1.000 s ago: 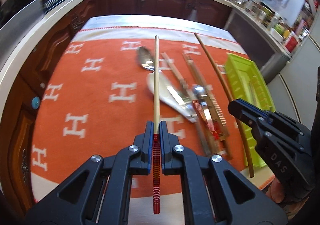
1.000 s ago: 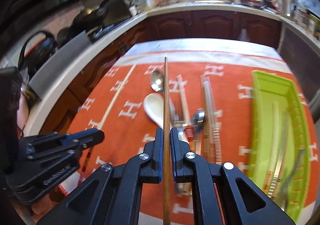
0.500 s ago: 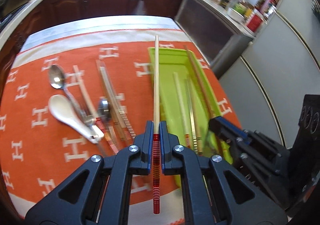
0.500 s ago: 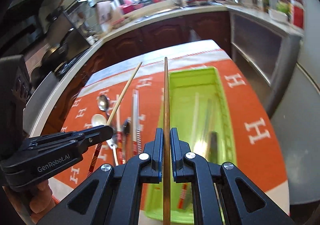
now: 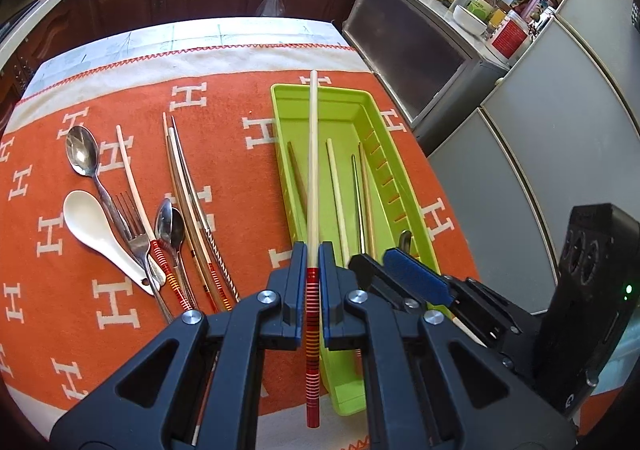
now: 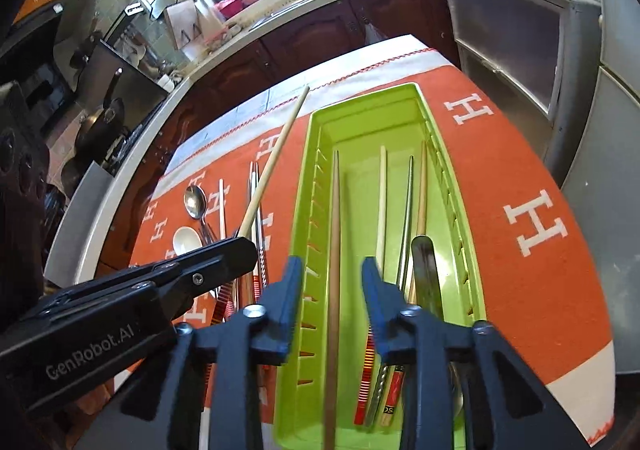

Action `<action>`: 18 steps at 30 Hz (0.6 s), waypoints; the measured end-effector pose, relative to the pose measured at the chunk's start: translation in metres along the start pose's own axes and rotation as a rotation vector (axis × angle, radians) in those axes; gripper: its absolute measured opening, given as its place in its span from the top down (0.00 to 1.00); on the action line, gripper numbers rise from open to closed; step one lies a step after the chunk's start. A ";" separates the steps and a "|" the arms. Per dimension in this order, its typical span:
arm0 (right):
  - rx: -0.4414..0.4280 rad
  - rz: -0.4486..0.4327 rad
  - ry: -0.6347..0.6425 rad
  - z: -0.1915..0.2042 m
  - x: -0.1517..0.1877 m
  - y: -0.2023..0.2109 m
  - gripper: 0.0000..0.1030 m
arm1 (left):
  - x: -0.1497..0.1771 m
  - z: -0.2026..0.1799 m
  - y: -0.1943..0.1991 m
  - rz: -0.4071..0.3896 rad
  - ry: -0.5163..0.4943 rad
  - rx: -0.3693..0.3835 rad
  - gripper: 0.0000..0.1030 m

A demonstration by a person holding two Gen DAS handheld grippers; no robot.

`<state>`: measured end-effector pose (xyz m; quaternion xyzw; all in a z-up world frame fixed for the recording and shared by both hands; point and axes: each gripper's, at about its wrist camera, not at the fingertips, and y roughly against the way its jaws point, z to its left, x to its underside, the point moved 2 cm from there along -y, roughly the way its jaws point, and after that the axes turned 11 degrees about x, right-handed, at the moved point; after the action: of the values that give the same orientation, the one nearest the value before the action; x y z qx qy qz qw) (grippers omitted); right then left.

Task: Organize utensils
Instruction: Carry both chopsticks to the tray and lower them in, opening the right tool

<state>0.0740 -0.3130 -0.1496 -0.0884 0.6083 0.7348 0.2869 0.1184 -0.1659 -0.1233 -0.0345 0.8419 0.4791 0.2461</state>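
My left gripper [image 5: 313, 274] pinches a chopstick [image 5: 313, 170] above the tray [image 5: 384, 138] at 1 o'clock (right gripper [image 6: 331, 282] spread); next, lower and release.

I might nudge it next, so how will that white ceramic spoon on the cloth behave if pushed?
The white ceramic spoon looks rigid and probably breakable. Its glaze likely slips in a grip, though the orange cloth may drag on it. The fork lies against it, so a push would probably shift both.
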 end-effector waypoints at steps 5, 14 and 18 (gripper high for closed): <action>0.065 -0.045 -0.027 -0.007 -0.007 0.008 0.69 | -0.004 0.001 -0.007 0.016 0.029 0.022 0.96; 0.125 -0.111 -0.060 -0.023 -0.012 0.036 0.69 | 0.000 0.002 -0.021 0.065 0.085 0.049 0.96; 0.122 -0.097 -0.052 -0.018 -0.008 0.039 0.69 | 0.003 0.001 -0.019 0.073 0.074 0.040 0.96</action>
<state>0.0565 -0.3362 -0.1169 -0.0812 0.6393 0.6836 0.3426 0.1221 -0.1748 -0.1405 -0.0167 0.8605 0.4691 0.1979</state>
